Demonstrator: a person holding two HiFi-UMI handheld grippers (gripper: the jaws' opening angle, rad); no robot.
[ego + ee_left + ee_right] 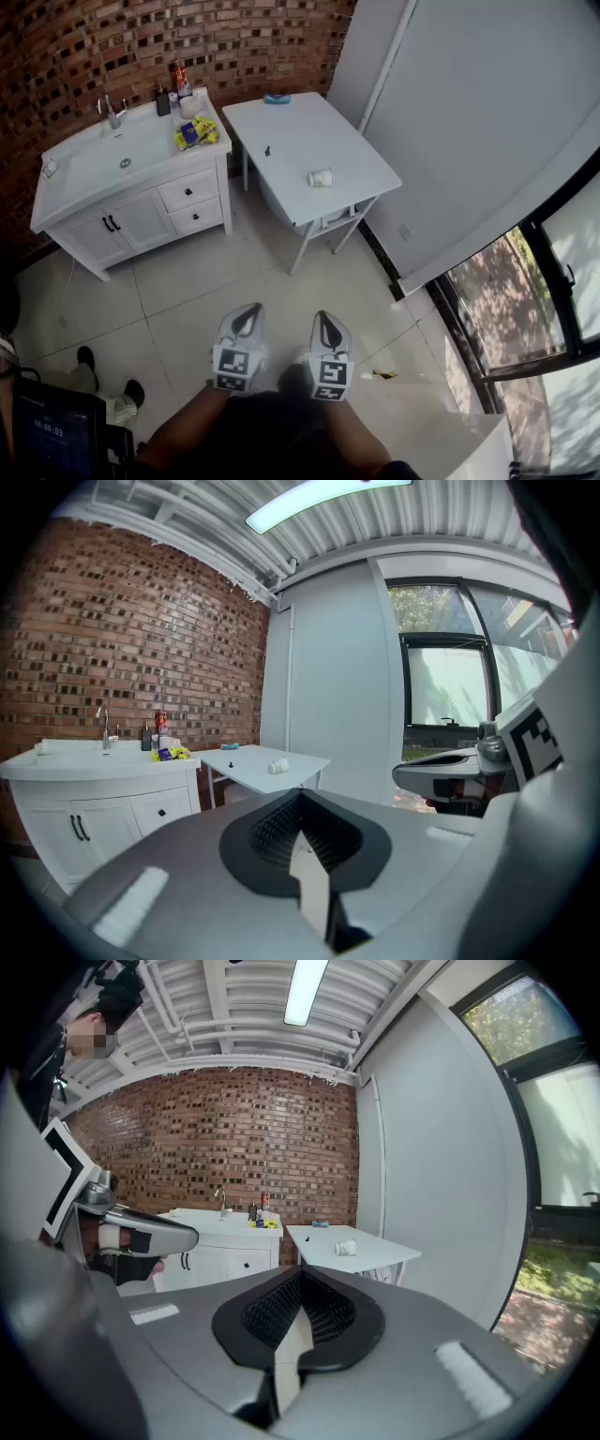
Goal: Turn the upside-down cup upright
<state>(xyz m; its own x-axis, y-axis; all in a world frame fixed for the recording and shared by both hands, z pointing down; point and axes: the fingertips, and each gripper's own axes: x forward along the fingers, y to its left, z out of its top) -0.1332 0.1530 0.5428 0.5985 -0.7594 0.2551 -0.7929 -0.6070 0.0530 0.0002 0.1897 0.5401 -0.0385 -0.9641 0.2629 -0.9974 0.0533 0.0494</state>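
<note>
We hold the left gripper (250, 311) and the right gripper (324, 319) side by side, low in front of us over the tiled floor (187, 281), both tipped a little downward toward the room ahead. In the left gripper view the fingers (272, 832) meet at their tips with nothing between them. In the right gripper view the fingers (328, 1312) are likewise pressed together on nothing. Well ahead of both stands the white bench (281, 131). The cup (321, 177) rests on it near the edge closest to us, well apart from either gripper. It seems to lie on its side, though it is too small for us to be sure. Further along the bench sit a small dark item (267, 150) and, at the far edge, a blue item (277, 97). Just left of the bench is the white sink cabinet (141, 211), with a tap (111, 111), bottles (178, 80) and a yellow packet (195, 134) on its top, and behind everything runs the brick wall (141, 47)
</note>
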